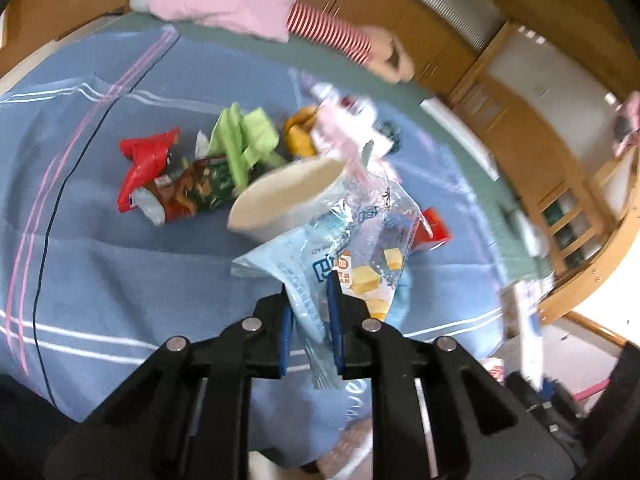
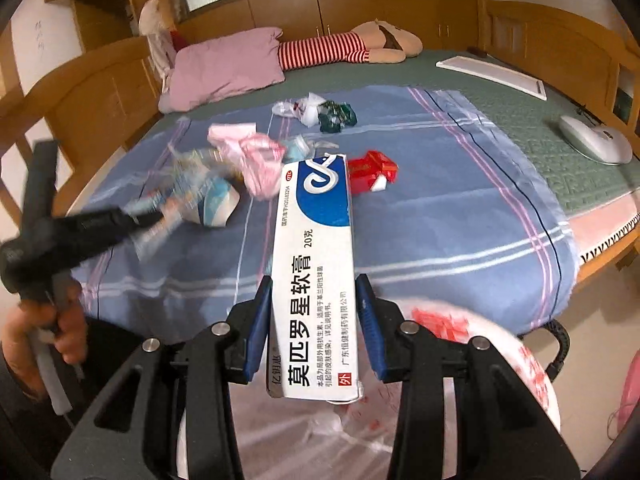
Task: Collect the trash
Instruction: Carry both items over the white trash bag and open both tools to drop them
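Note:
My left gripper is shut on a clear and light-blue bread wrapper, held above the blue bedsheet. A white paper cup and pink plastic hang blurred just beyond it. My right gripper holds a white and blue ointment box between its fingers, above a white plastic bag with red print. The left gripper shows blurred at the left in the right wrist view. Loose trash lies on the sheet: red wrapper, green wrapper, red carton.
A pink pillow and a striped plush toy lie at the head of the bed. A white board and a silver device rest on the green mattress at the right. Wooden cabinets surround the bed.

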{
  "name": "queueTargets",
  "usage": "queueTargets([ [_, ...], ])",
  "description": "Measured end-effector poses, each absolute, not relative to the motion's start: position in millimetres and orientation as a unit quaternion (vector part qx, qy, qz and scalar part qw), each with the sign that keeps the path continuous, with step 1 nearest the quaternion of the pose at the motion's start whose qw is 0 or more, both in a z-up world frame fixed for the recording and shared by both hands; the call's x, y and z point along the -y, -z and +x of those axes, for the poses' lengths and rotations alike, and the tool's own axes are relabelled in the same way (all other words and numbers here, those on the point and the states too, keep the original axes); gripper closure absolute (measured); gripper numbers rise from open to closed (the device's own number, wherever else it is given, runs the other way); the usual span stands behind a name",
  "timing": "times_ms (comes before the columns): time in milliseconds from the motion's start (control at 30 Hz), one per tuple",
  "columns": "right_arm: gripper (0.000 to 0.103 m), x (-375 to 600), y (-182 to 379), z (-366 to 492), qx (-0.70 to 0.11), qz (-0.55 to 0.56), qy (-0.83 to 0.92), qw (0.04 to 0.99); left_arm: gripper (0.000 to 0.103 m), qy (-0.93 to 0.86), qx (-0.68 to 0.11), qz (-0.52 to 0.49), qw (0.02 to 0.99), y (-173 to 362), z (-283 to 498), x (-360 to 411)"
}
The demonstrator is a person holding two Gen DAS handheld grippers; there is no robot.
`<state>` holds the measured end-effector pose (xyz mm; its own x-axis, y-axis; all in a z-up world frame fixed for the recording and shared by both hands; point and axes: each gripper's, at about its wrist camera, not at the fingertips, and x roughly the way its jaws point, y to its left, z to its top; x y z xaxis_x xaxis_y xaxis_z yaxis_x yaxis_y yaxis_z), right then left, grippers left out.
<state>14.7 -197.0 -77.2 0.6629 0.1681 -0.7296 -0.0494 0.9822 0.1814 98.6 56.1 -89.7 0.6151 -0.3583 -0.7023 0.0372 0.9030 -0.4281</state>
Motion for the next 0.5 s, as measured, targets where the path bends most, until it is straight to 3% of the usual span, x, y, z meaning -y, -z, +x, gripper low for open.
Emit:
queueTargets([
  [100, 0.061, 207.4, 81.9, -3.4, -0.416, 0.08, -0.069, 0.903, 0.086, 0.138, -0.394, -0.188, 0.889, 81.1, 75.8, -49.7],
  [367, 0.061, 236.3, 68.7, -55.4, -0.427, 0.023, -0.066, 0.901, 0.086, 0.164, -0.404, -0.137, 0.889, 79.9, 40.9, -14.1],
  [500, 0.06, 253.4, 92.1, -59.7, -0.475, 0.044, -0.06, 0.877, 0.086, 0.159, -0.409, -0.142, 0.887, 85.2, 41.5, -16.6],
])
